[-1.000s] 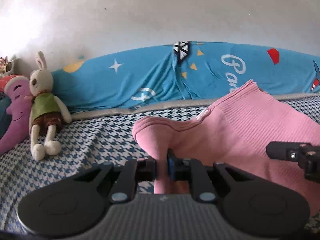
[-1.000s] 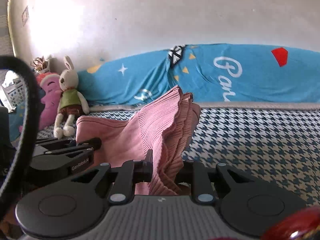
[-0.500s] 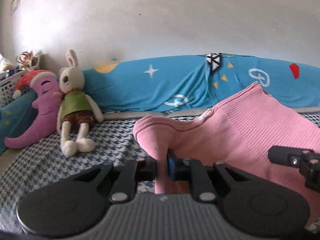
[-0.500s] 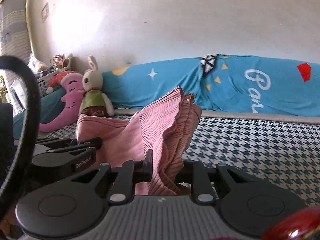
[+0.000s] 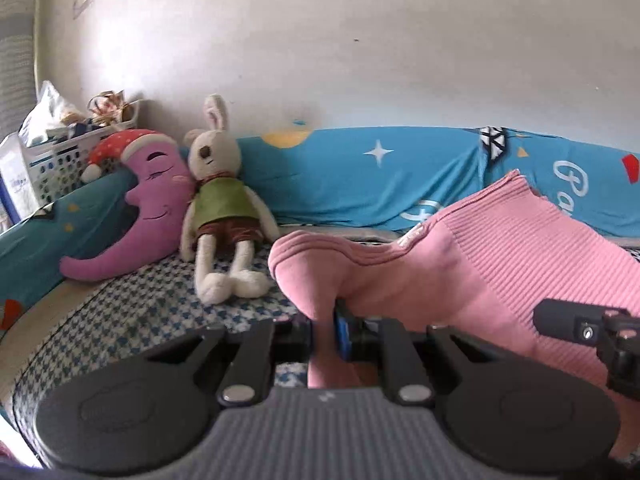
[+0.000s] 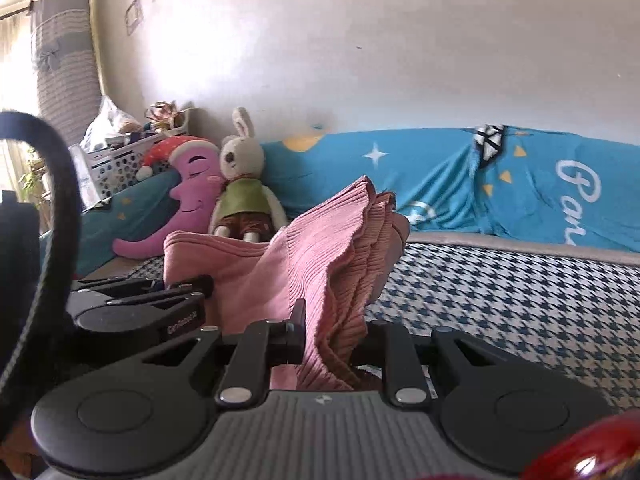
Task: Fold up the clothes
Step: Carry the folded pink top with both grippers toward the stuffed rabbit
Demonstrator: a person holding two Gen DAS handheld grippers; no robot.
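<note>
Both grippers hold one pink knit garment lifted off the bed, and that two-point hold is what keeps the cloth spread between them instead of slumping into a heap. The left gripper has its jaws clamped tight on a thin rolled edge, probably a hem or cuff; the fabric rises from the pinch and bulges over it. The right gripper is clamped on a thicker bunch: several ribbed layers stand up in pleats from between the jaws, which is why these jaws sit a little further apart than the left pair. Seen from the right wrist, the left gripper lies just beside the garment at the left, so the two holds are close together and the cloth between them sags slightly.

Judging by the grip, this is the carrying part of a fold: an edge taken at two corners and brought across. The garment sits in and above both jaws, hanging down below them out of view, so how much still rests on the bed cannot be told. A toy rabbit and a moon pillow lie well apart, against the wall.
</note>
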